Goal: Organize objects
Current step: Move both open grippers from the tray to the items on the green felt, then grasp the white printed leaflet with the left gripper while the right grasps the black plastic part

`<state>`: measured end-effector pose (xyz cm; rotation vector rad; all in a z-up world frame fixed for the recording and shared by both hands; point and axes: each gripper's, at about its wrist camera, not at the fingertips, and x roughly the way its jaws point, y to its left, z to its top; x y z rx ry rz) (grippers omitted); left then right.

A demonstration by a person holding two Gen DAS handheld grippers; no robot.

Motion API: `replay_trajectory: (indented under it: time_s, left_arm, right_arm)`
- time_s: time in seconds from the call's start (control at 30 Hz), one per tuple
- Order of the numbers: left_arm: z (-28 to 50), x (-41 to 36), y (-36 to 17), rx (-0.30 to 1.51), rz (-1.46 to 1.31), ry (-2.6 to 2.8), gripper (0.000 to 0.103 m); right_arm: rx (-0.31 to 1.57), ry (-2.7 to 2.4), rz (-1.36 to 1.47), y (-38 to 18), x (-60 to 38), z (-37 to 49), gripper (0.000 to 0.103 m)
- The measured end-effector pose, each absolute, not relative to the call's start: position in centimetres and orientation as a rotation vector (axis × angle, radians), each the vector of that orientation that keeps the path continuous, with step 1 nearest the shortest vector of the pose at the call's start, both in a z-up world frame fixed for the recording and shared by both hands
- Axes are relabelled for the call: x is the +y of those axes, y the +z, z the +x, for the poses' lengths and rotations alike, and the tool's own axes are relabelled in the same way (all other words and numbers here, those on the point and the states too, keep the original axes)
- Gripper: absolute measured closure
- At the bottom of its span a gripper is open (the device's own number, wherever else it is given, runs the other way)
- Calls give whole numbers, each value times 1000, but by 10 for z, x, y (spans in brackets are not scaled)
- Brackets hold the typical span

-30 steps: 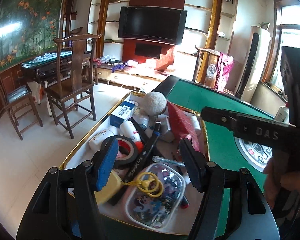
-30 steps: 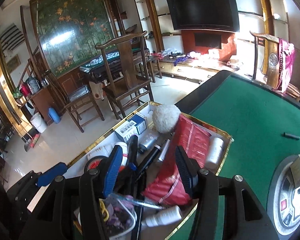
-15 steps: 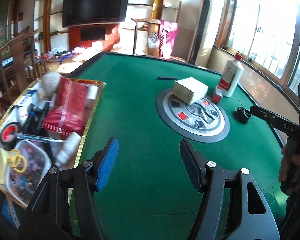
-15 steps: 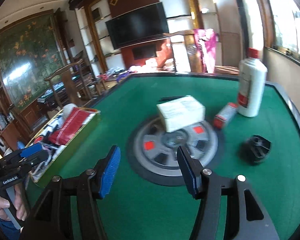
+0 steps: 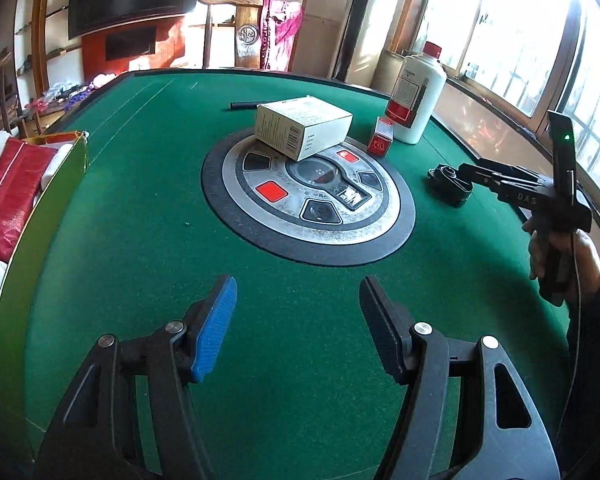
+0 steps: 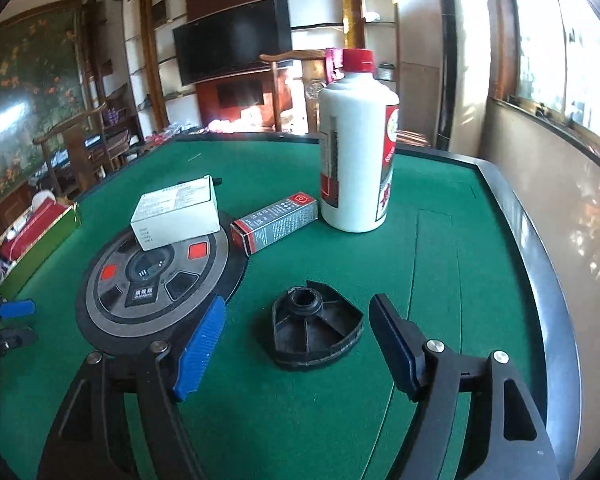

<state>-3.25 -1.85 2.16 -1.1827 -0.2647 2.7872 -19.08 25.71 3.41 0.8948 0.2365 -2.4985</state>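
On the green table lie a black plastic fan-shaped part (image 6: pixel 314 330), a white box (image 6: pixel 178 212) on the round centre console (image 6: pixel 148 280), a small red-grey carton (image 6: pixel 276 222) and a white bottle with a red cap (image 6: pixel 356 148). My right gripper (image 6: pixel 298 340) is open, its jaws on either side of the black part, just short of it. My left gripper (image 5: pixel 298 316) is open and empty over bare felt near the front. The left wrist view shows the black part (image 5: pixel 448 184), the box (image 5: pixel 304 126), the carton (image 5: pixel 380 140) and the bottle (image 5: pixel 416 96).
A gold-rimmed tray (image 5: pixel 40 208) full of items, with a red pouch (image 5: pixel 8 196), stands at the table's left edge. A black pen (image 5: pixel 244 105) lies behind the white box. The table's raised dark rim (image 6: pixel 540 248) runs along the right.
Both grippers swung from the tray on the left towards the table's middle and right. The right gripper has come close to the black part, which now sits between its open jaws.
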Motion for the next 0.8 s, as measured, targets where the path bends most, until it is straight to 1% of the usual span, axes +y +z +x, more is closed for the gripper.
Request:
replay_trajectory:
  time_s: [0.07,0.2,0.3,0.37,0.47,0.63,0.7,0.73,0.77,0.8]
  left_arm:
    - [-32,-21,21,-278,-1181,2784,39]
    - [-33,-23,19,-278,-1195,2771,39]
    - [-35,-23,17,-275,-1208,2765,39]
    - [-36,-24,17,-292,-1206,2757,39]
    - [-38,-24,18,-307,-1210,2748,39]
    - [-41,-14,17,-276,-1217,2735,39]
    - [-42,-9,18,-265,-1214,2733,39]
    - [-43,-8,18,-260,-1217,2733,39]
    - [-46,-6,19,-256,-1219,2733,39]
    - [-49,-5,21,-260,-1218,2733,39]
  right_arm:
    - [278,-2479,901,27,253,-198,27]
    - [310,-2413,974,16,248,-210,27]
    - [319,-2419,978,15,246,-212,27]
    - [367,-2419,983,15,243,-210,27]
    - [498,-2433,998,10,237,-209,26]
    - [462,-2408,1039,5,245,-215,26]
    - [416,-2393,1039,6,250,-217,27]
    - [394,-2392,1046,6,252,-218,31]
    - [363,-2391,1059,6,255,-219,37]
    - [343,-2391,1066,6,256,-219,40]
